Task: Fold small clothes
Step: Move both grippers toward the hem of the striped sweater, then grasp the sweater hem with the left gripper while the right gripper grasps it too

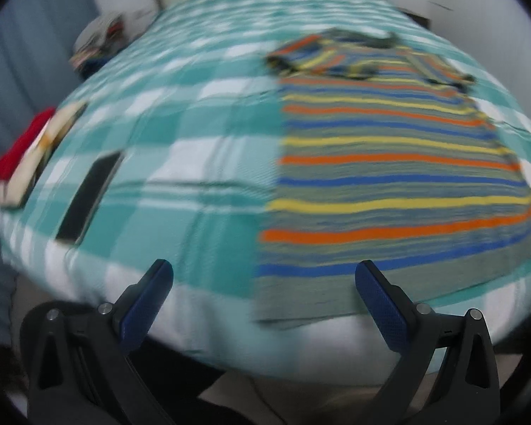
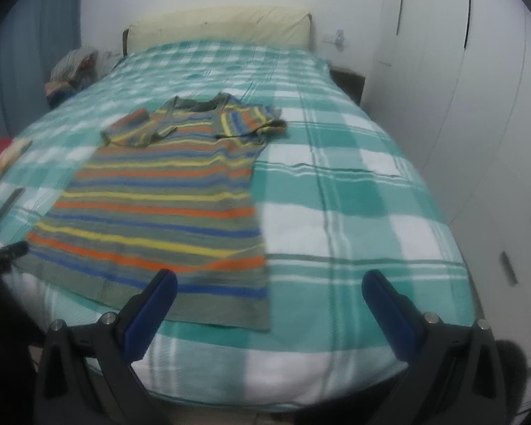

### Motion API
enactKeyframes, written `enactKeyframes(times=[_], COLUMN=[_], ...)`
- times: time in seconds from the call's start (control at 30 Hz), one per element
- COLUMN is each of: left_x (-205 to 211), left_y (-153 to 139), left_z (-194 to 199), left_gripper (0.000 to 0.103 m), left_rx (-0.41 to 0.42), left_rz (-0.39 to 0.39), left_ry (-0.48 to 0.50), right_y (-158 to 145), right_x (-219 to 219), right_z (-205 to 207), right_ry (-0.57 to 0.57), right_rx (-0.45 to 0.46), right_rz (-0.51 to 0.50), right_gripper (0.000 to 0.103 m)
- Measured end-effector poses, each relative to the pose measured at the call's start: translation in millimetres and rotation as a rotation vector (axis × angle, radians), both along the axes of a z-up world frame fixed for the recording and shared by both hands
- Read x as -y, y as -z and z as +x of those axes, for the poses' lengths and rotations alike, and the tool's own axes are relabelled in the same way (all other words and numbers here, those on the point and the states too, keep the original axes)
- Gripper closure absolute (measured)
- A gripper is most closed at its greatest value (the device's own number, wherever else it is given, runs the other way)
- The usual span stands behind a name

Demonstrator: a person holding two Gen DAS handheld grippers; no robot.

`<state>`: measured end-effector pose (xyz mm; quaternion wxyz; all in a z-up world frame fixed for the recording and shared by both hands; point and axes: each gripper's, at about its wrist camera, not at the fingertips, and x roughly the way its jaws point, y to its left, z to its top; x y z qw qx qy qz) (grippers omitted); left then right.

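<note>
At the bottom of the left wrist view the left gripper has its jaws wide apart and holds nothing, hovering over the near edge of the bed. In the right wrist view the right gripper is the same, jaws spread and empty, low in the frame above the teal and white checked bedcover. Just beyond the jaws lies the striped shirt, flat on the cover, its hem nearest the cameras and its collar farthest; it fills the right half of the left view and the left centre of the right view. Both sleeves look folded in over the chest, though motion blur makes that hard to confirm. In the left half of the left view a dark phone lies on the cover, and beyond it, at the left edge, a stack of folded clothes with a red piece. Farther off, at the top of the right view, a cream pillow rests against the wall, with white wardrobe doors at the right.
</note>
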<state>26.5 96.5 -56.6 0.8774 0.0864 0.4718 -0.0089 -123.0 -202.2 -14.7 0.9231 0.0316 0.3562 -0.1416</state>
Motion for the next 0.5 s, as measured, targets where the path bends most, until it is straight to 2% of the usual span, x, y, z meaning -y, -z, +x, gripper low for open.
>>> enactKeyframes(times=[0.1, 0.23, 0.4, 0.47, 0.5], left_x=[-14, -5, -8, -6, -3], left_y=[10, 26, 20, 24, 29], left_z=[-1, 1, 10, 14, 15], left_gripper=[0.000, 0.001, 0.002, 0.012, 0.029], left_rx=[-0.036, -0.104, -0.099, -0.121, -0.143], left_rz=[-0.026, -0.112, -0.232, -0.250, -0.251], left_ry=[-0.013, 0.034, 0.066, 0.081, 0.090], right_y=[3, 20, 27, 34, 40], right_x=[5, 8, 33, 41, 45], right_z=[-6, -1, 5, 13, 19], right_ry=[-0.025, -0.068, -0.075, -0.115, -0.136], right_rx=[0.006, -0.032, -0.049, -0.064, -0.071], right_rz=[0.026, 0.073, 0.148, 0.206, 0.235], right_gripper=[0.000, 0.001, 0.003, 0.003, 0.003])
